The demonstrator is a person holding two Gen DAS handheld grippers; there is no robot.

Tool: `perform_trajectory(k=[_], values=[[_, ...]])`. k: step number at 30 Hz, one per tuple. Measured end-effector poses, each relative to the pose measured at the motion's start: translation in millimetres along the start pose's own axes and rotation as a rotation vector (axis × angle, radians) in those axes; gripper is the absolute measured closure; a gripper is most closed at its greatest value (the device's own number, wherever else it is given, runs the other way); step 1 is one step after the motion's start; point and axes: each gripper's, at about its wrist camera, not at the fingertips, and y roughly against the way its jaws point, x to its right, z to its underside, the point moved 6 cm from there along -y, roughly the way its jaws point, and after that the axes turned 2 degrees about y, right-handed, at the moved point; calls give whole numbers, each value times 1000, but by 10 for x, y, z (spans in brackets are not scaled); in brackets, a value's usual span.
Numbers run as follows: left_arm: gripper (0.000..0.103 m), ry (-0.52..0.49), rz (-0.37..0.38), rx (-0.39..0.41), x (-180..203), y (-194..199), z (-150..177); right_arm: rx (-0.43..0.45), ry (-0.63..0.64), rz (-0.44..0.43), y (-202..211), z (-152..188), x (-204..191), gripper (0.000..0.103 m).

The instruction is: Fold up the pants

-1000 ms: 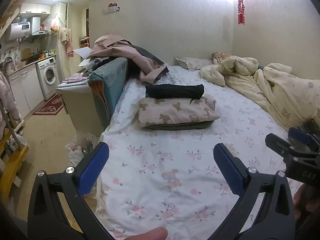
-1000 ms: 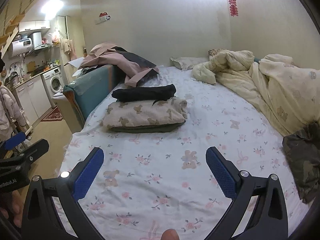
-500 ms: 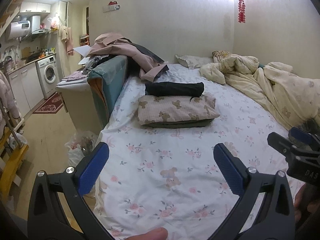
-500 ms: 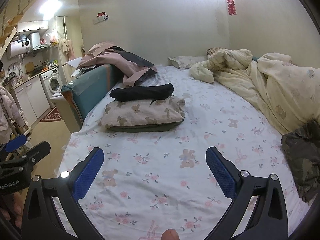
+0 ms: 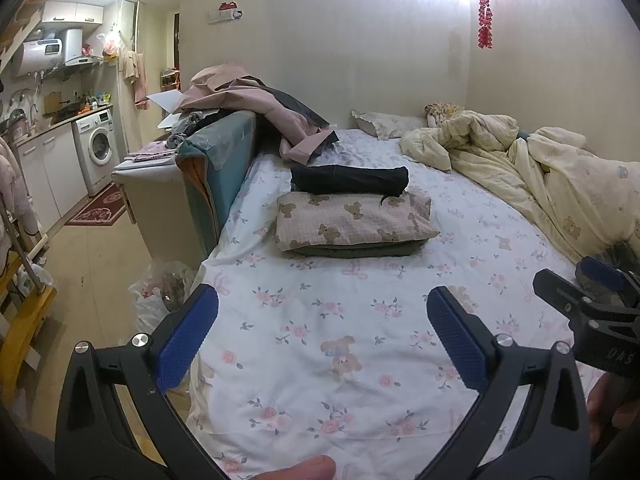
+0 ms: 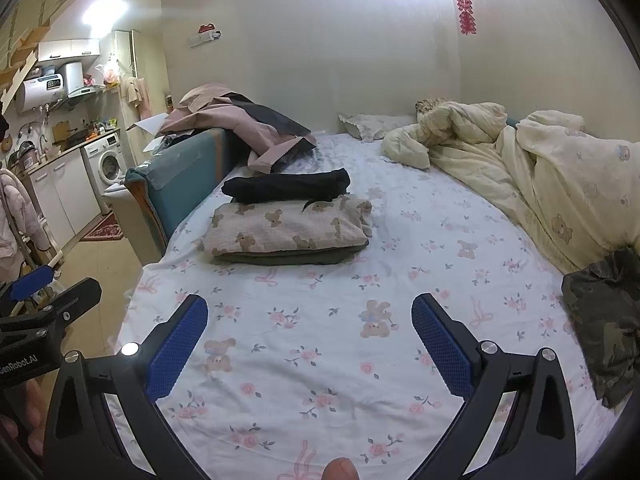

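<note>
A stack of folded clothes lies on the bed: black folded pants point(image 5: 350, 179) point(image 6: 286, 187) on top, a bear-print folded piece point(image 5: 352, 220) point(image 6: 288, 228) under them, and a dark green piece at the bottom. Crumpled camouflage pants point(image 6: 604, 320) lie at the bed's right edge, only partly visible in the left wrist view point(image 5: 612, 256). My left gripper point(image 5: 322, 334) is open and empty above the flowered sheet. My right gripper point(image 6: 310, 340) is open and empty, to the left of the camouflage pants.
The bed's flowered sheet point(image 6: 320, 320) spreads in front of both grippers. A cream duvet point(image 6: 520, 168) is bunched along the right. A teal sofa end point(image 5: 216, 168) with heaped clothes point(image 5: 248, 100) stands at the bed's left. Beyond it are floor and a washing machine point(image 5: 98, 148).
Both views have drifted back slightly from the folded stack. Both grippers stay open and empty.
</note>
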Motion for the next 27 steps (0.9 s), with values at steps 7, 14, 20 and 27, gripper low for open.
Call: perform_trajectory(k=[7, 14, 20, 27], values=[[0, -1, 2, 1, 5, 4, -2, -11, -11, -5, -27, 10, 2, 0], [0, 2, -1, -2, 1, 1, 4, -8, -7, -5, -29, 16, 2, 0], [0, 2, -1, -1, 3, 5, 8, -9, -6, -6, -36, 19, 2, 0], [0, 9, -6, -6, 8, 3, 18, -11, -4, -5, -40, 26, 3, 0]])
